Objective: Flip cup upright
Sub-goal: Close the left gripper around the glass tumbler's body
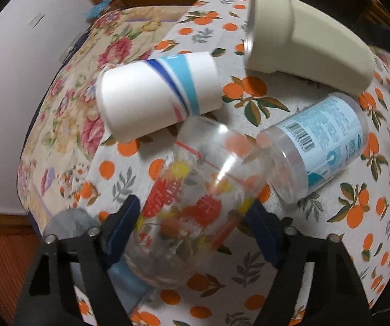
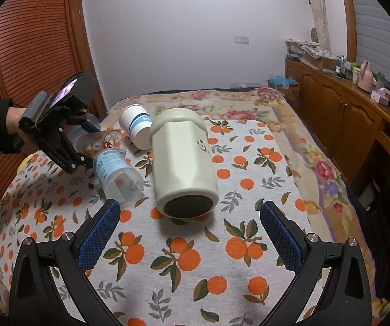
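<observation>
My left gripper [image 1: 195, 212] is shut on a clear glass cup [image 1: 195, 190] printed with red and yellow patterns, held tilted just above the cloth; it also shows in the right wrist view [image 2: 105, 141]. A white paper cup [image 1: 154, 95] with blue stripes lies on its side beyond it [image 2: 138, 127]. A clear plastic jar [image 1: 322, 146] with a blue label lies on its side to the right [image 2: 116, 176]. A cream mug [image 2: 178, 163] lies on its side, base toward my right gripper [image 2: 189, 217], which is open and empty in front of it.
The orange-print cloth [image 2: 249, 190] covers a bed with a floral blanket [image 2: 290, 125]. A wooden cabinet [image 2: 344, 114] with clutter stands at the right. A wooden louvred door [image 2: 32, 40] is at the left.
</observation>
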